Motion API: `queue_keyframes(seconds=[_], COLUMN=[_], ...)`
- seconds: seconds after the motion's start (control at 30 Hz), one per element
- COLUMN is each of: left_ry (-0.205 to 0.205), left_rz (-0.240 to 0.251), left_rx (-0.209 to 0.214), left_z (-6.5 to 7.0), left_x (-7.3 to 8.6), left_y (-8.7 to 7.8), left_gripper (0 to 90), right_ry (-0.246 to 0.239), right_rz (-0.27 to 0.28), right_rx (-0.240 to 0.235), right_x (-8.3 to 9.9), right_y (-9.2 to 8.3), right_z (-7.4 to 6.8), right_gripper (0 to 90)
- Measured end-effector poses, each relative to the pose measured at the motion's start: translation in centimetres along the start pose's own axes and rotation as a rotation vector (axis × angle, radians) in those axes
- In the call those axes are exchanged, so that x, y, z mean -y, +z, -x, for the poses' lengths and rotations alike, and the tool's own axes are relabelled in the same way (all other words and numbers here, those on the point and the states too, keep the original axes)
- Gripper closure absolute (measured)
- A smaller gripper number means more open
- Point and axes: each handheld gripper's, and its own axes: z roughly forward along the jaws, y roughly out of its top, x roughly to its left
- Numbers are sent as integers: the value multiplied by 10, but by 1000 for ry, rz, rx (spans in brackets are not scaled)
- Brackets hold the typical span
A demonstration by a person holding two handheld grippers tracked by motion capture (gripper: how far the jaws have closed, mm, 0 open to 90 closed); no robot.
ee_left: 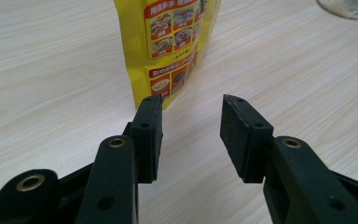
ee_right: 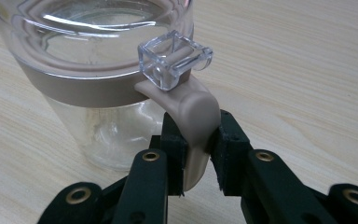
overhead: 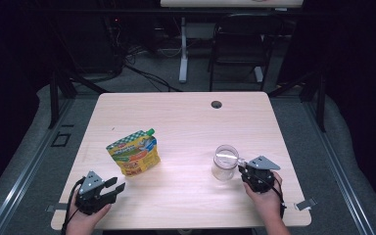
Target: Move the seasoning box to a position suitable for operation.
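We have the right gripper [overhead: 247,169] at the near right of the tabletop [overhead: 186,122], its jaws clamped on the beige handle [ee_right: 196,126] of the clear jar [overhead: 224,162]. At near left, the left gripper [overhead: 116,186] has its jaws released, just short of the yellow pouch [overhead: 133,152] standing farther in. We judge the next move is closing on the pouch. The right gripper view reveals the handle grip; the left gripper view shows the gap to the pouch.
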Motion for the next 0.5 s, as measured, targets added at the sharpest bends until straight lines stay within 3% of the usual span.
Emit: queue_keyframes(seconds=[0.33,0.5], left_ry=[12,20], left_rz=[7,6], left_rx=[10,14], left_z=[5,7], left_x=[-1,-2], left_y=[0,1], left_gripper=[589,589], right_ry=[-30,-52], right_rz=[-17,-11], right_rx=[-40,-78], right_x=[-1,-1], right_y=[-3,-4], right_z=[-5,-15], right_gripper=[763,764])
